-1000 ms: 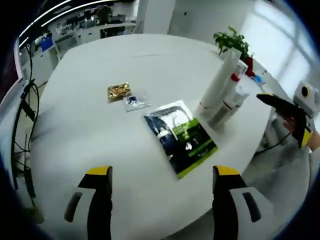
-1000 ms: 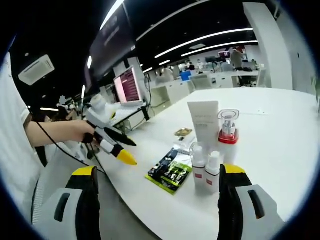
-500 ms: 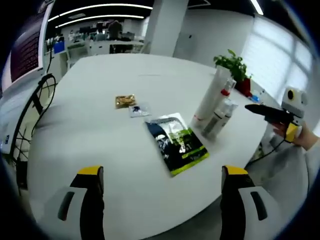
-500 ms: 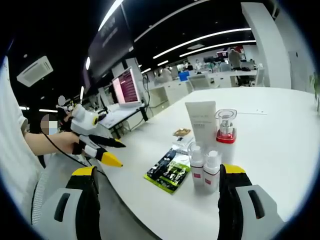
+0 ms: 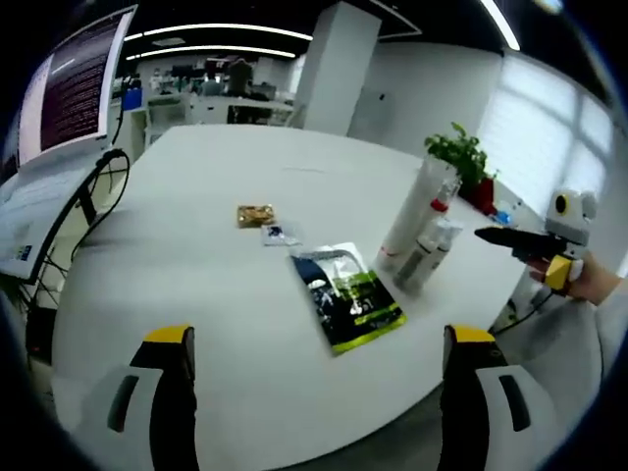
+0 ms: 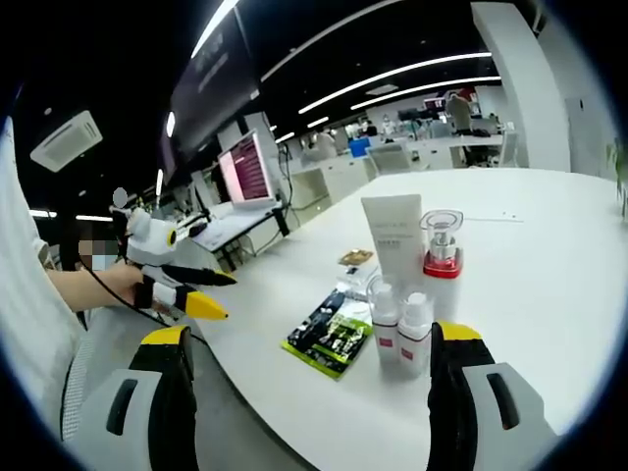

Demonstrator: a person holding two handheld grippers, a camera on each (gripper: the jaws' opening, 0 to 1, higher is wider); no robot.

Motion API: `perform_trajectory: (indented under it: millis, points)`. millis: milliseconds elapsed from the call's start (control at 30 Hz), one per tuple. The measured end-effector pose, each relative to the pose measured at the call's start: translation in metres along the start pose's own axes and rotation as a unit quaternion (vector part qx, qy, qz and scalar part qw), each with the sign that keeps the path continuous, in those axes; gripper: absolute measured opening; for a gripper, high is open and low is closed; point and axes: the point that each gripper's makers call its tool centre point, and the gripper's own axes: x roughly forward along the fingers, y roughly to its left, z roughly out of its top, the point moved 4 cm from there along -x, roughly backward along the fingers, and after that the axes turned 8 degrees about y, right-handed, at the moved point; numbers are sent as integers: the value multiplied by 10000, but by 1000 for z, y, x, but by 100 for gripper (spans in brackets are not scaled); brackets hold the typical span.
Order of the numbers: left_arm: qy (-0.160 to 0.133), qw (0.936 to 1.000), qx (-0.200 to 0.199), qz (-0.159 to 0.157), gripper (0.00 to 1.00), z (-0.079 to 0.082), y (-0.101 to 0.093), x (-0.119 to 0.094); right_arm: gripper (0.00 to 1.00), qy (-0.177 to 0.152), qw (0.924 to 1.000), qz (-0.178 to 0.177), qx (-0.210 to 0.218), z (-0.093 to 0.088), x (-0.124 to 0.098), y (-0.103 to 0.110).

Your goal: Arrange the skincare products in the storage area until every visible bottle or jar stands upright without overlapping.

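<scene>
Skincare products stand upright in a tight cluster on the white worktop (image 6: pixel 549 265), near its edge: a tall white tube (image 6: pixel 394 240), a pump bottle with a red collar (image 6: pixel 443 257) just beside it, and two small white bottles (image 6: pixel 403 332) in front, side by side. In the left gripper view the same cluster (image 5: pixel 420 235) sits between a potted plant (image 5: pixel 459 157) and a green-and-black pouch (image 5: pixel 348 299) lying flat. Beyond the pouch lie a small clear sachet (image 5: pixel 275 234) and a gold sachet (image 5: pixel 254 214) — each apart from the bottles.

The left gripper (image 5: pixel 316 392) hangs over the near edge of the worktop, jaws spread wide and holding nothing. The right gripper (image 6: pixel 309 388) is likewise off the worktop's edge — jaws wide apart, empty, the two small bottles framed between them. Each gripper appears in the other's view, held in a hand (image 5: pixel 589 280) beside the worktop.
</scene>
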Motion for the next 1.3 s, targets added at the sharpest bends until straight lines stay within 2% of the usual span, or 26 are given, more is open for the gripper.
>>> perform_trajectory:
  millis: [233,533,900,1067,1300]
  points:
    - [55,9999,96,-21,99,3,2,1,99,44,10000,-18,-44,-1,0,0]
    - [288,9993,165,143,99,9,7,14,99,38,9999,-102,-28,-1,-1,-2]
    - [539,9980,215,260,99,32,12,50,99,11,9997,-180,140,-2,-3,-6]
    - [695,9968,107,390,98,41,17,73,99,-4,9995,-225,236,-2,-3,-9]
    - [936,9942,76,524,95,54,13,104,99,85,9992,-244,312,-6,-2,-11]
